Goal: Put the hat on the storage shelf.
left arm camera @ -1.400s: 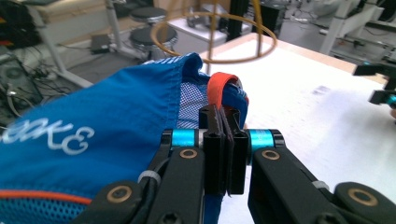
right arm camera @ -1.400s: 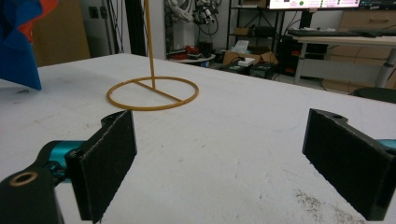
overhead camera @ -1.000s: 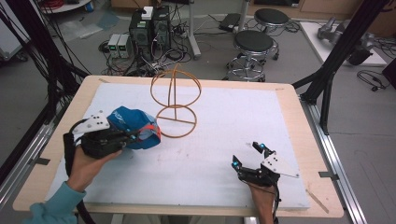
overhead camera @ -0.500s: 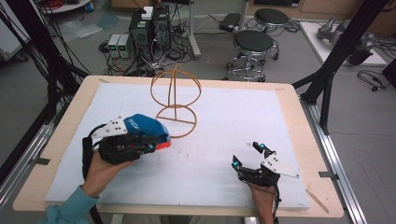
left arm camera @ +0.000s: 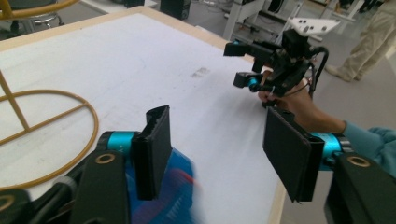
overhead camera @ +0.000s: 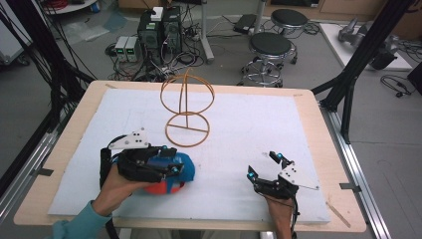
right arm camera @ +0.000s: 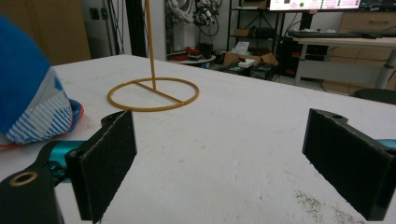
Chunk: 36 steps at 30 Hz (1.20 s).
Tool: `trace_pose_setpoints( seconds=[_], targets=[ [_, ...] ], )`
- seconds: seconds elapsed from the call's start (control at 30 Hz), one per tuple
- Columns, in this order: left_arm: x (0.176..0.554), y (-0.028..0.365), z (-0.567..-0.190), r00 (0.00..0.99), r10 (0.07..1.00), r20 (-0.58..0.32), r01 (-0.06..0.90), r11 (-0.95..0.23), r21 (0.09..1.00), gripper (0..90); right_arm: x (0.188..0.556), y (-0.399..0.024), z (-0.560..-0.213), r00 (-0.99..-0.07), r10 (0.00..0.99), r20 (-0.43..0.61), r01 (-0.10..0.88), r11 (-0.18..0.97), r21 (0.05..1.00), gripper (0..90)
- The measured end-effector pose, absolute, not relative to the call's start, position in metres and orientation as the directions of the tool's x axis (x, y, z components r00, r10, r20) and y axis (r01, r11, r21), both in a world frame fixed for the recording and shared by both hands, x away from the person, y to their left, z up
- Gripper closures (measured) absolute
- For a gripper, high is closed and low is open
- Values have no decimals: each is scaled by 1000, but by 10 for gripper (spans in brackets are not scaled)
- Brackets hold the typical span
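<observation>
I am seeing my left hand-held gripper (overhead camera: 166, 159) hovering with jaws apart over a blue and red cap (overhead camera: 174, 177). The right hand-held gripper (overhead camera: 263, 167) is sitting spread, gripping nothing. Both are working above a white sheet (overhead camera: 239, 124) on the counter (overhead camera: 318, 144), near a gold wire stand (overhead camera: 186, 107); stools (overhead camera: 268, 47) and cabled boxes (overhead camera: 149, 32) are standing beyond.

We see a blue and red cap (overhead camera: 174, 174) lying flat on the table, just in front of the gold wire stand (overhead camera: 186, 112).
</observation>
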State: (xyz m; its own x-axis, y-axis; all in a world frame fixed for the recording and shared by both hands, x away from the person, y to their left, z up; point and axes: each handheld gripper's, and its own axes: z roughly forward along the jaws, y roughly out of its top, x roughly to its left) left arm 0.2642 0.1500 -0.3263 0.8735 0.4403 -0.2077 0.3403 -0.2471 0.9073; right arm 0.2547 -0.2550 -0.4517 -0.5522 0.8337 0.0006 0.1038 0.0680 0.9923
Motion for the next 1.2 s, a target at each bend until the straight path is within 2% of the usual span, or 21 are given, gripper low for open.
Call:
trace_pose_setpoints(
  seconds=[0.4,0.5,0.9,1.2],
  targets=[
    [265,152,-328,882,441,-165,301,-260,917,288,254,-255,-452,-553,833,6,106,63,992,88],
    [265,153,-328,885,439,-158,296,-267,917,216,254,-255,-452,-553,833,6,106,63,992,88],
    [259,177,-336,899,431,-82,243,-334,911,187,254,-255,-452,-553,833,5,105,64,992,88],
    [256,201,-356,884,463,-64,262,-378,888,180,255,-255,-452,-552,834,-5,100,72,992,88]
  ],
)
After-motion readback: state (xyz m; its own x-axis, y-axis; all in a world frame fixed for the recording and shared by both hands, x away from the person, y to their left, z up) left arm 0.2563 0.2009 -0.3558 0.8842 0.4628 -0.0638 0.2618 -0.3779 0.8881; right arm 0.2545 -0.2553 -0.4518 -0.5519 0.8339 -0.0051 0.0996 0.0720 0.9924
